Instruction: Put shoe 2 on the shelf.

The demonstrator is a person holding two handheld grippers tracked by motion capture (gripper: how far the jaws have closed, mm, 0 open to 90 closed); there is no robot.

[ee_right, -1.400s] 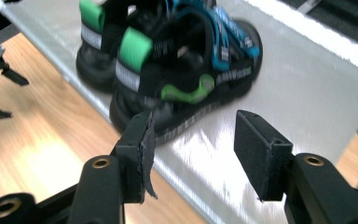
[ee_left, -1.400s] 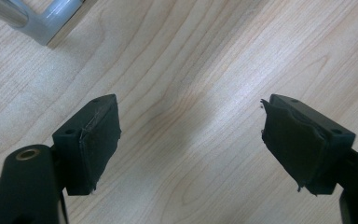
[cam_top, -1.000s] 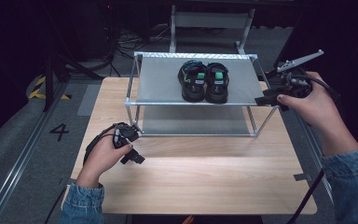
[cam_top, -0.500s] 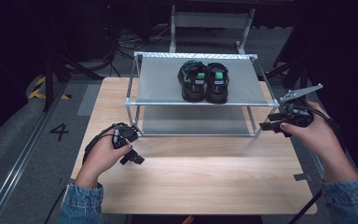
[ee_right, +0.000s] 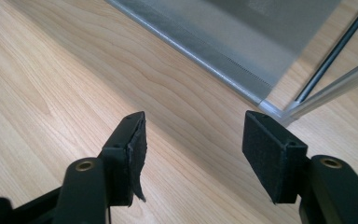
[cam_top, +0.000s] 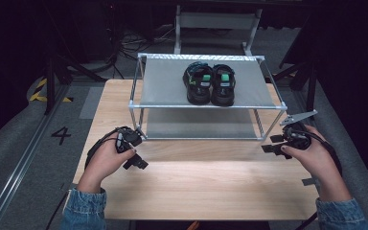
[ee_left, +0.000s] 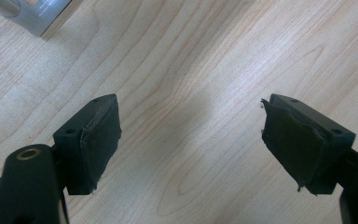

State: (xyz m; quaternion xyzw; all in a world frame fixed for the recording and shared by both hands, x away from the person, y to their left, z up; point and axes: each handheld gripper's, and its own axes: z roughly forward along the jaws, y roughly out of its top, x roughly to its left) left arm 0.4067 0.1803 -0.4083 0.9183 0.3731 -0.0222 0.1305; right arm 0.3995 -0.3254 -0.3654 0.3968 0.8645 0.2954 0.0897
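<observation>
I see a metal rack (cam_top: 206,93) standing at the far half of the desk (cam_top: 196,187), with a grey shelf on top and a second grey shelf low down. The sandals (cam_top: 210,84) sit as a pair on the top shelf, right of its middle, side by side and touching, their long axis running from the rack's front rail to its back; I cannot tell toes from heels. The front rail and the corner posts stand between my hands and the sandals.

My left tongs (cam_top: 135,152) rest low over the desk just before the rack's front left post, pointing down at bare wood; in the left gripper view they (ee_left: 191,144) stand wide open with nothing between them. My right tongs (cam_top: 272,143) sit just beside the rack's front right post, aimed toward the rack; in the right gripper view their (ee_right: 193,154) jaws have just been opening, with nothing between them, and face the lower shelf's corner. Both hands grip from behind, forearms coming in from the near edge.
</observation>
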